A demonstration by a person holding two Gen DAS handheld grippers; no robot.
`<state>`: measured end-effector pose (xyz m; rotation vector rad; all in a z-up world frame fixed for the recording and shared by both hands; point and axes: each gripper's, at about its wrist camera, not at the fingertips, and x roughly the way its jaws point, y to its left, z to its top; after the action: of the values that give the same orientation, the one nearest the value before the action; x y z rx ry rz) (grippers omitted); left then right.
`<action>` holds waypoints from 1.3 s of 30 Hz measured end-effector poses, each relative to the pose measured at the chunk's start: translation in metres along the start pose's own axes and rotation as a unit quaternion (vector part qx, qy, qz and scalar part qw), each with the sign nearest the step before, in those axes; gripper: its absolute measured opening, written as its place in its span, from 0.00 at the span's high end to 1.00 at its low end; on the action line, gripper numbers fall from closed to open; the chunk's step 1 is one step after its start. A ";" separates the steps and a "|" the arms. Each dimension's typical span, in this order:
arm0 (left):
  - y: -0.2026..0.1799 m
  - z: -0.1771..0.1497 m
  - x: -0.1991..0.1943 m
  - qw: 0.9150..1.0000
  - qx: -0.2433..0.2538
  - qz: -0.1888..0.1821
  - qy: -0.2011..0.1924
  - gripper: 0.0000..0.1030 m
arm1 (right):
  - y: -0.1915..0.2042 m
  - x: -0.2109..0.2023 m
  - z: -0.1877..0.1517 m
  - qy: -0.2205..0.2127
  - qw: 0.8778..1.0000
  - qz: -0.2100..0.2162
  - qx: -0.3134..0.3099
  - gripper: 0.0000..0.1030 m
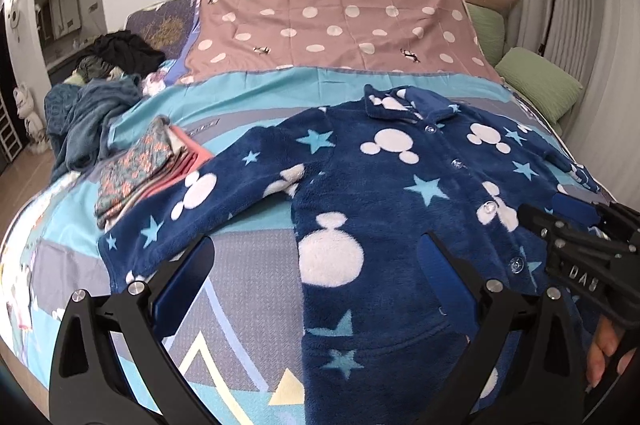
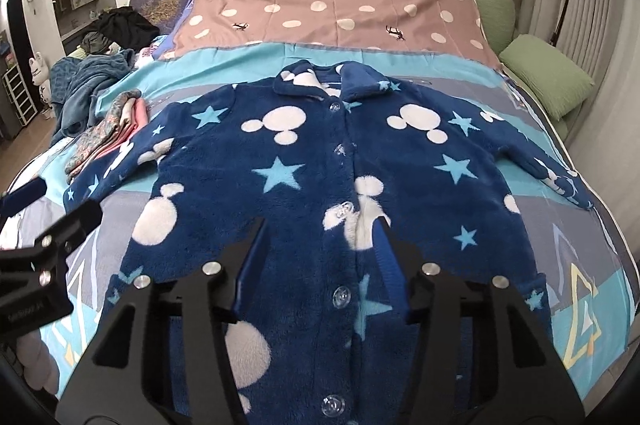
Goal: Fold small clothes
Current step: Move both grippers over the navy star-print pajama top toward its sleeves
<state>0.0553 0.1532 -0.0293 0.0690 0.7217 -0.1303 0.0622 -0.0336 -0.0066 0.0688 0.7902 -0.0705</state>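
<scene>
Two views, taken in turn.

Left wrist view: left gripper (image 1: 316, 249) with fingers spread wide apart, nothing between them. Blue fleece pajama top (image 1: 384, 193), patterned with white mouse heads and pale stars, lies flat and buttoned on the patterned bedspread (image 1: 248, 265), straight ahead of the fingers and reaching under the right-hand finger. Its hem runs down between the fingers toward the camera; collar at the far end. One sleeve stretches out ahead and to the left, its cuff just beyond the left finger tip. Past that sleeve, further left, a folded stack of clothes (image 1: 136, 165), floral piece on top, pink below. Right gripper (image 1: 576, 217) enters from the right edge, low over the top's right side; cannot tell from here how its fingers stand. A bit of the holding hand (image 1: 608, 357) shows at the lower right.

Right wrist view: right gripper (image 2: 320, 225) with fingers parted, holding nothing, poised over the lower front of the pajama top (image 2: 320, 165). Button placket runs between the fingers, nearer the right one; collar dead ahead at the far end, sleeves splayed out left and right. Left gripper (image 2: 44, 225) shows at the left edge, beside the left sleeve. Green pillows (image 2: 548, 77) far right; heap of unfolded laundry (image 2: 96, 73) far left.
</scene>
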 end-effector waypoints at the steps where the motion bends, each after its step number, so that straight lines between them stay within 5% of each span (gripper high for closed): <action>1: 0.002 -0.002 0.001 1.000 -0.007 -0.001 0.003 0.01 | -0.001 0.000 0.002 -0.001 1.000 -0.004 0.002 0.47; 5: 0.009 -0.009 0.002 0.999 -0.039 -0.005 0.015 0.01 | -0.006 -0.006 0.005 -0.008 1.000 -0.008 0.002 0.47; 28: -0.041 -0.008 -0.014 0.998 -0.013 0.069 0.007 0.01 | -0.051 -0.036 0.005 -0.058 0.998 0.036 -0.001 0.37; 39: -0.032 -0.012 0.007 0.998 -0.047 0.035 0.025 0.01 | -0.067 -0.027 0.007 -0.056 0.998 0.027 0.011 0.26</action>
<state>0.0474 0.1221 -0.0436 0.0071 0.7735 -0.0273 0.0424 -0.0998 0.0145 0.1065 0.6761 -0.0326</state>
